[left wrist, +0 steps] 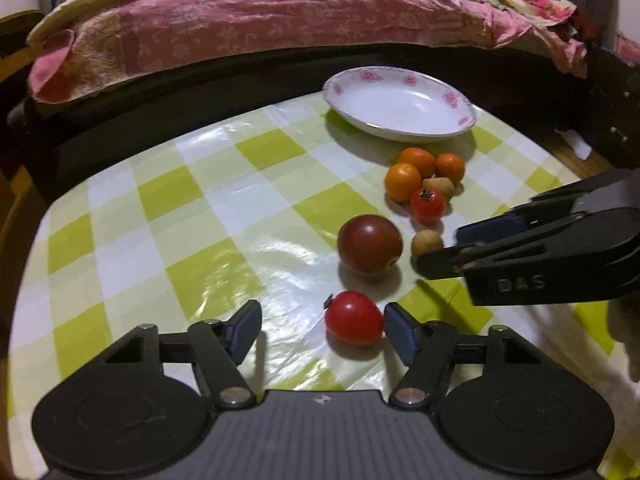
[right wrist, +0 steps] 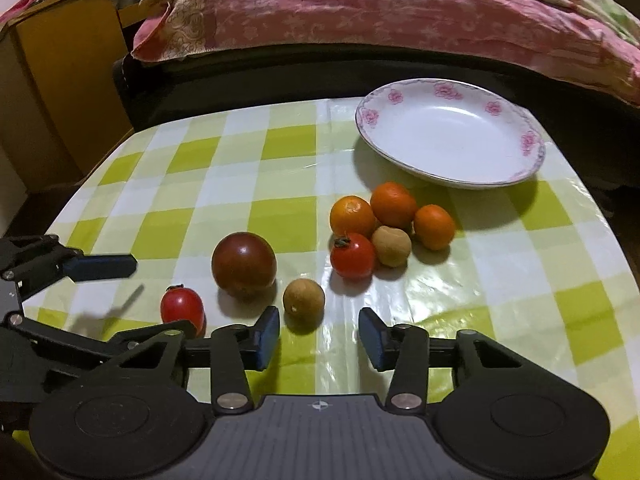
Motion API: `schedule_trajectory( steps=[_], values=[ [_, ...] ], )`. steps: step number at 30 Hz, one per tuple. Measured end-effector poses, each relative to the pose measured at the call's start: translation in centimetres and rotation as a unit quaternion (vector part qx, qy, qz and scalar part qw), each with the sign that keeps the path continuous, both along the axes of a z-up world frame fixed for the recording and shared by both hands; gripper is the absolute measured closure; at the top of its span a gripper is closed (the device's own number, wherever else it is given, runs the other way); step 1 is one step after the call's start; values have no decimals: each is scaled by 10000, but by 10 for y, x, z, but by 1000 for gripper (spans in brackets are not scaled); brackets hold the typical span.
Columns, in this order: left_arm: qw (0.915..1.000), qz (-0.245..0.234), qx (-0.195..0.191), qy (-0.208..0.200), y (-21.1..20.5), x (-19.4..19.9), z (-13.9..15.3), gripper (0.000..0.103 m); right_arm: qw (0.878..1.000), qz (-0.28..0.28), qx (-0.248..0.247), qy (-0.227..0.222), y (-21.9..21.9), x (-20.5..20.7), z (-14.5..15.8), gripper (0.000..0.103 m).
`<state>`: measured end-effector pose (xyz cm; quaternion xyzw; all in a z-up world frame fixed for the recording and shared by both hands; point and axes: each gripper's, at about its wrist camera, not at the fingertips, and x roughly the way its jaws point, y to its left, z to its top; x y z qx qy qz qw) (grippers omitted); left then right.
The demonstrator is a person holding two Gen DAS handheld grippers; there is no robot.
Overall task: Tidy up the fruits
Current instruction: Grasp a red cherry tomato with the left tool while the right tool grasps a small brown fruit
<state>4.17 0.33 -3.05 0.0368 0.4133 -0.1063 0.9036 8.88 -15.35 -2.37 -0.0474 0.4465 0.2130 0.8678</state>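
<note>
My left gripper (left wrist: 322,330) is open; a small red tomato (left wrist: 353,317) lies between its fingers, against the right pad. My right gripper (right wrist: 319,334) is open and empty, with a brown longan (right wrist: 303,300) just ahead of its left finger. A large dark red tomato (left wrist: 369,244) sits mid-table. Behind it lie three oranges (left wrist: 416,162), another red tomato (left wrist: 427,203) and a second longan (left wrist: 439,187). An empty white plate with pink flowers (left wrist: 400,105) stands at the back. The right gripper also shows in the left wrist view (left wrist: 448,246), and the left gripper in the right wrist view (right wrist: 152,296).
The table carries a green and white checked cloth (left wrist: 192,216). A bed with a pink quilt (left wrist: 240,24) runs behind the table. A wooden cabinet (right wrist: 52,92) stands at the back left. The table's edges are near on the left and right.
</note>
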Motion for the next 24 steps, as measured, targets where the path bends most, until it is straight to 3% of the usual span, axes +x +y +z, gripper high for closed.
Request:
schedule_trajectory(
  steps=[6,8,12,24],
  values=[
    [9996,-289,15,56,-11,4,-6,52,9998,190,-5,-22,4,6,-4,74],
    [9994,-336,71,85,-14,4,-9,54,9997,233,22,2,4,7,-4,83],
    [9994,-327,67,57,-15,7,-9,61,9995,299,-27,-39,7,5,-4,83],
    [9993,-305,204,45,-15,-1,-10,60,9996,264,41,88,2,-1,-1,83]
  ],
)
